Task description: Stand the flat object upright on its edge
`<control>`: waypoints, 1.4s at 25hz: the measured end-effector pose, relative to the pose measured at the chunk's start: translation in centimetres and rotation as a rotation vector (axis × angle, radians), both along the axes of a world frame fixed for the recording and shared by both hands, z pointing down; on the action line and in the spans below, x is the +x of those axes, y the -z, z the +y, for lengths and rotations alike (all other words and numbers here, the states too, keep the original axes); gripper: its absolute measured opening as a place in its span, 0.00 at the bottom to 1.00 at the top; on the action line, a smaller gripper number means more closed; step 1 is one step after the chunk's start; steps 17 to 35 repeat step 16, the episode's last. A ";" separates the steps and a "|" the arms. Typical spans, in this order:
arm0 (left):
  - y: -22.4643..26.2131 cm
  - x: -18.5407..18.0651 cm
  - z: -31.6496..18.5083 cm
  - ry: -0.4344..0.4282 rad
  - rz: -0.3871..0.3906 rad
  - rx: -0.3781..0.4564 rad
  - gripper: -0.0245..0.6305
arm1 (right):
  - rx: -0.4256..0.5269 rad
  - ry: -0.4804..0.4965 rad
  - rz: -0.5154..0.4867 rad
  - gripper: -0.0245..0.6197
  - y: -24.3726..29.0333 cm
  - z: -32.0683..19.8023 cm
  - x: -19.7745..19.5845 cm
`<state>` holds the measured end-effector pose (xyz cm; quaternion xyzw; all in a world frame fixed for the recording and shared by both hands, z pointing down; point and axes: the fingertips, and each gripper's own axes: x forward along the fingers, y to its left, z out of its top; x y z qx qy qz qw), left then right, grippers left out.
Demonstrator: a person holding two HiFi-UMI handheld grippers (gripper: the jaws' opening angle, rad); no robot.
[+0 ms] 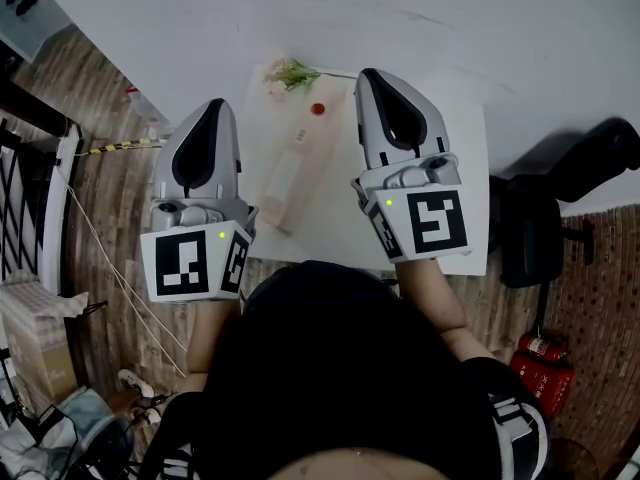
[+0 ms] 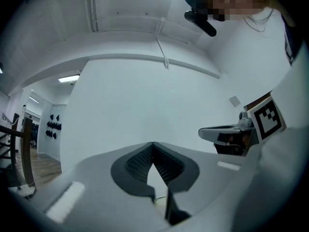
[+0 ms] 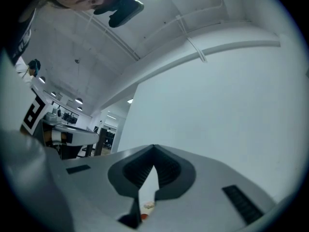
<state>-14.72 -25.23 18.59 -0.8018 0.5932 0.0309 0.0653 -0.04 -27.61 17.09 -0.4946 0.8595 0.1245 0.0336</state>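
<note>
A: Jaws of left gripper (image 1: pixel 213 108)?
B: Closed, empty; held aloft.
A: Box (image 1: pixel 288 183)?
B: Flat on table (image 1: pixel 476 138), below and between both grippers.
A: Right gripper (image 1: pixel 372 76)?
B: Closed, empty; likewise aloft.

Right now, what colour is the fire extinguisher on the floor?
Red. The fire extinguisher shows best in the head view, at lower right.

A small white table (image 1: pixel 335 213) stands on a wood-plank floor (image 1: pixel 110 188) against a white wall (image 1: pixel 300 8). A long pale box (image 1: pixel 290 183) lies flat near its left edge, a green sprig (image 1: pixel 290 75) at the far-left corner, a small red object (image 1: pixel 318 109) between them.
</note>
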 end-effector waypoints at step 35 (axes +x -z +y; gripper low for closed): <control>-0.4 1.4 1.2 -0.052 0.001 0.007 0.05 | -0.010 -0.035 -0.007 0.05 -0.9 1.4 0.9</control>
